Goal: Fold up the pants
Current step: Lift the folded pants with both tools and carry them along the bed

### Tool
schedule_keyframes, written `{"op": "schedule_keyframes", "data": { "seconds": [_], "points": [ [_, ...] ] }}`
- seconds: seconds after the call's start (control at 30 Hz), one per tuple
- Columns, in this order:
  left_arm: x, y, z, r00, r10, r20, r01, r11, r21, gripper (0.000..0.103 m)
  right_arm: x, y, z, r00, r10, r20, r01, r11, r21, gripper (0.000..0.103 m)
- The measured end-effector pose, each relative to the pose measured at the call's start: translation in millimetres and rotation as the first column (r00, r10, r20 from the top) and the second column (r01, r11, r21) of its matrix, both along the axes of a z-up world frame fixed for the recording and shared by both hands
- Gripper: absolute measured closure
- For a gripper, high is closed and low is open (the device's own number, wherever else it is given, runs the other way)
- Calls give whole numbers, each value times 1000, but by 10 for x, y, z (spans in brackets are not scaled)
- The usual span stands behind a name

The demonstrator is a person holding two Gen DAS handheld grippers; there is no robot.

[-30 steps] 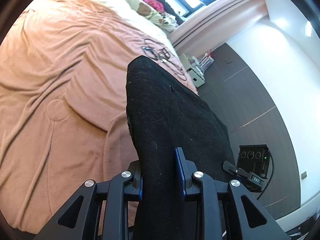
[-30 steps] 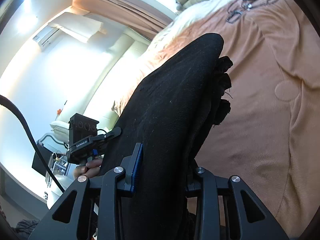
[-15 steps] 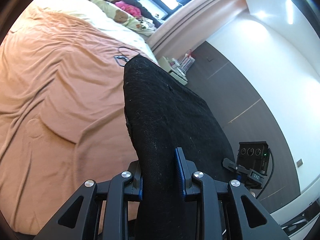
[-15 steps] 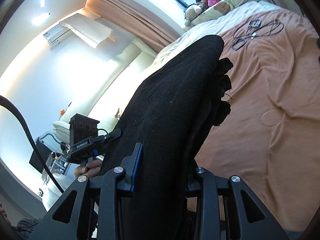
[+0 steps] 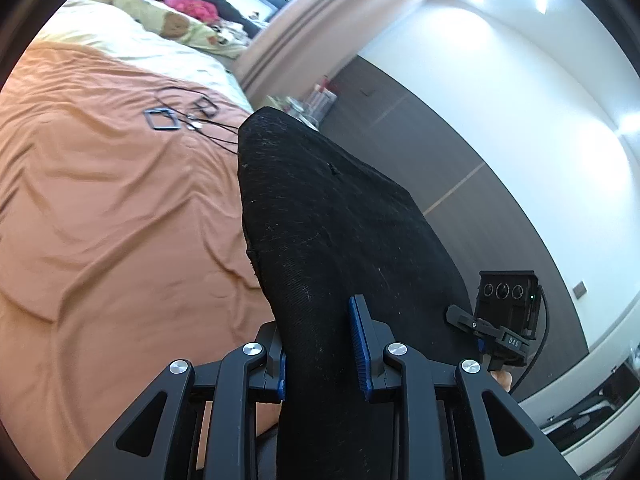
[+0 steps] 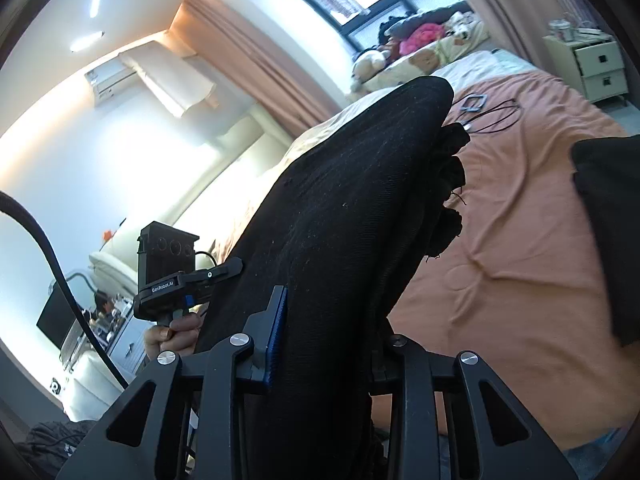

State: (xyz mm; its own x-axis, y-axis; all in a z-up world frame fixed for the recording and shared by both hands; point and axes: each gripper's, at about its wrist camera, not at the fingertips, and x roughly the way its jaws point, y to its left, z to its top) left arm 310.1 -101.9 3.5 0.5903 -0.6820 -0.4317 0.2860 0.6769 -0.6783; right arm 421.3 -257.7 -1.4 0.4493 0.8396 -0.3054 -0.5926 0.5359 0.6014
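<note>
Black pants [image 5: 328, 232] are held up in the air above a bed, stretched between my two grippers. My left gripper [image 5: 320, 344] is shut on one end of the fabric, its blue pads pressed against it. My right gripper [image 6: 324, 336] is shut on the other end of the pants [image 6: 352, 208], whose bunched edge hangs on the right side. The right gripper also shows in the left wrist view [image 5: 504, 320], and the left gripper in the right wrist view [image 6: 172, 272]. A dark fabric piece [image 6: 612, 232] shows at the right edge of the right wrist view.
An orange bedspread [image 5: 100, 220] covers the bed [image 6: 520, 220] below. Black cables and small frames [image 5: 180, 116] lie on it farther away. Plush toys and pillows [image 5: 168, 16] sit at the head. A nightstand [image 6: 592, 64] stands beside the bed.
Both grippers have tilted upward with the pants still held; more of the room, window and far end of the bed has come into view, and the bedspread sits lower.
</note>
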Motion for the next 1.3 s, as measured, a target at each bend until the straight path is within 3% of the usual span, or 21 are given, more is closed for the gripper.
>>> {"op": "schedule_keyframes", "data": {
  "seconds": [0.57,0.93,1.3],
  "points": [
    [743,-1373,83,987,-160,22,159,987,10,76,-47,-1145,145,995,-69,73,71,997,-30,75],
    [1373,-2181,-14,972,-235,22,234,971,40,76,70,-1527,345,990,-134,42,138,985,-107,75],
    [1914,-2773,-284,954,-301,-6,301,953,38,76,234,-1731,605,987,-146,73,159,961,-224,75]
  ]
}}
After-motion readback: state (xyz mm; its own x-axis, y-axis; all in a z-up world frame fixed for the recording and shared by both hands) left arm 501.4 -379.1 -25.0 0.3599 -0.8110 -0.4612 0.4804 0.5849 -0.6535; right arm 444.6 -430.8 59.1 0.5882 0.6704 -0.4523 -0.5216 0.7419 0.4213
